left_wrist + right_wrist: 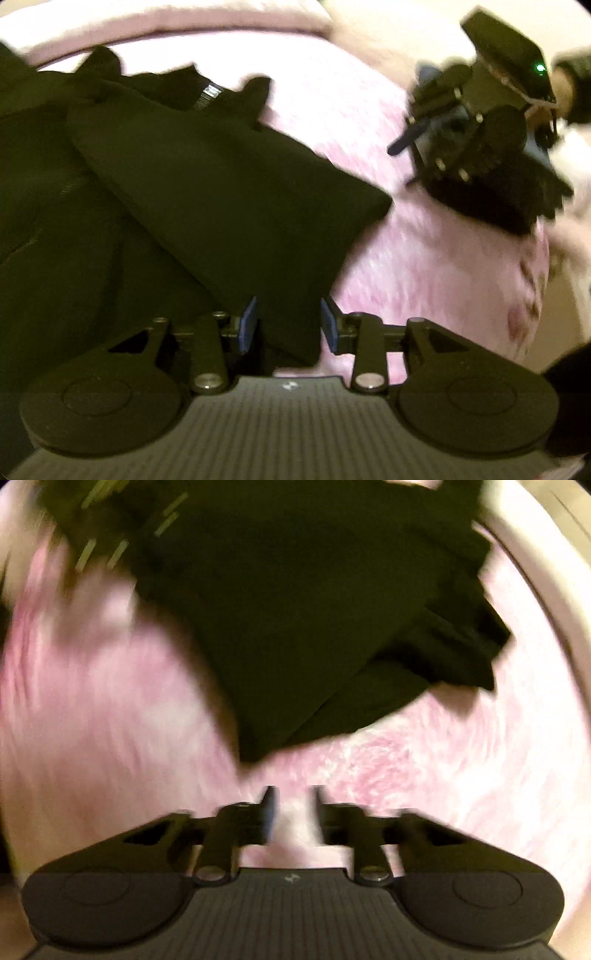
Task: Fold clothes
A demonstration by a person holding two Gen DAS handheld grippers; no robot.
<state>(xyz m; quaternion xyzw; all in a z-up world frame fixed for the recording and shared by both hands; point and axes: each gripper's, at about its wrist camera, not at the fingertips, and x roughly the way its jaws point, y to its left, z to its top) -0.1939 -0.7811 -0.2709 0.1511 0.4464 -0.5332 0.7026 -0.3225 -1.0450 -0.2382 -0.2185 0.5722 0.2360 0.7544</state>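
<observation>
A black garment [155, 177] with a zip near its collar lies spread on a pink fuzzy blanket [424, 266]. One long fold or sleeve runs diagonally down toward my left gripper [289, 326]. That gripper is open, and the narrow end of the fold lies in the gap between its blue pads [248, 325]. My right gripper [417, 110] hovers at the upper right above the blanket, away from the cloth. In the blurred right wrist view the black garment [314, 609] fills the upper middle. There my right gripper [293, 808] is open over bare pink blanket [110, 720], short of the garment's near corner.
A gloved hand [576, 88] holds the right gripper at the far right edge. A pale rim or wall [554, 590] curves along the blanket's right side. More pink bedding [184, 22] is bunched behind the garment.
</observation>
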